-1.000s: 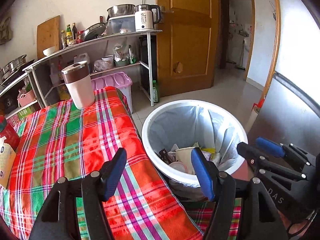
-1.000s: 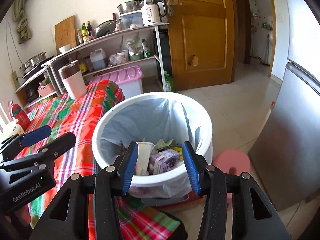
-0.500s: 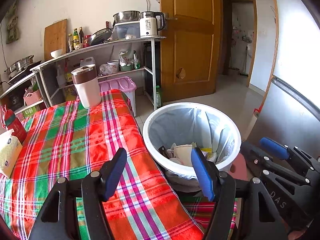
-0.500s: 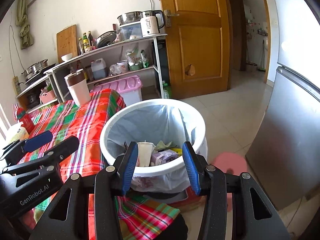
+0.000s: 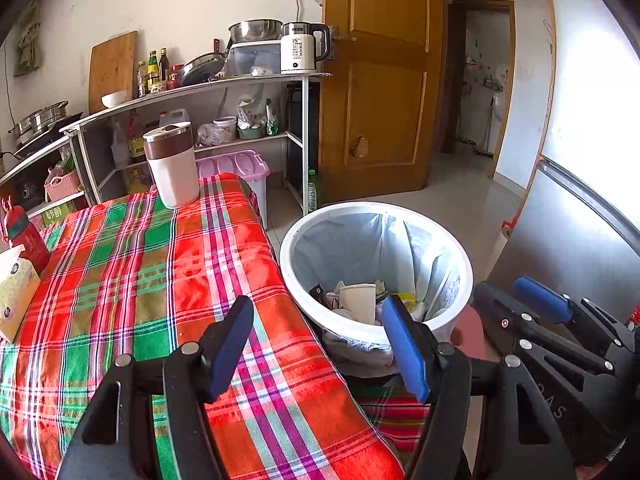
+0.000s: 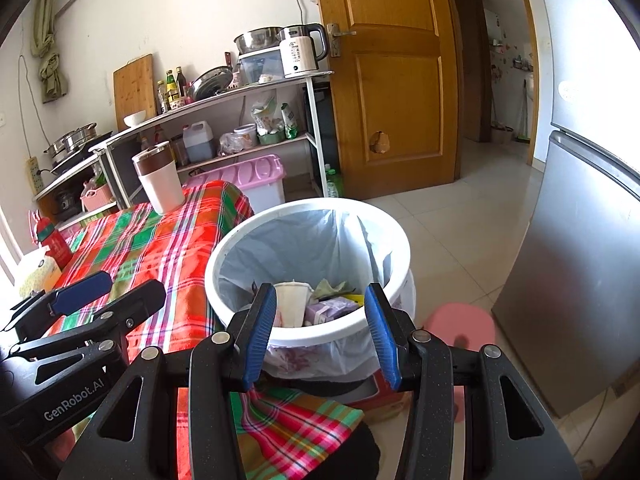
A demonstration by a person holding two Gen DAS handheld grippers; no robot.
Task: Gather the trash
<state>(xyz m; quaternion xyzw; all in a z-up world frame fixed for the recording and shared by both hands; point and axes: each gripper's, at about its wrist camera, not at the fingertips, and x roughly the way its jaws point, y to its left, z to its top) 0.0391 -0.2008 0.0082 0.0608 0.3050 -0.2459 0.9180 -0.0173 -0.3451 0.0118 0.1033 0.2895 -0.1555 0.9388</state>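
A white trash bin point(image 5: 460, 276) with a pale liner stands beside the table's right edge. It holds a paper cup point(image 5: 358, 302), wrappers and a purple carton point(image 6: 332, 308). My left gripper point(image 5: 320, 340) hovers over the table's corner on the near left of the bin, open, with nothing between its blue pads. My right gripper point(image 6: 320, 328) hangs in front of the bin point(image 6: 224, 248), open and empty. Each gripper shows in the other's view: the right gripper point(image 5: 500, 288) at the right edge, the left gripper point(image 6: 128, 286) at the left edge.
A plaid cloth covers the table point(image 5: 132, 280), which carries a white and brown tumbler point(image 5: 172, 164), a tissue box point(image 5: 12, 292) and a red bottle point(image 5: 24, 236). A pink stool point(image 6: 460, 324) and a steel fridge point(image 6: 580, 280) stand to the right of the bin. Behind are a shelf rack point(image 5: 200, 92) and a wooden door point(image 6: 392, 80).
Both grippers have drawn back a little from the bin, which now looks slightly smaller and farther. Their jaws stand as wide as before and stay empty.
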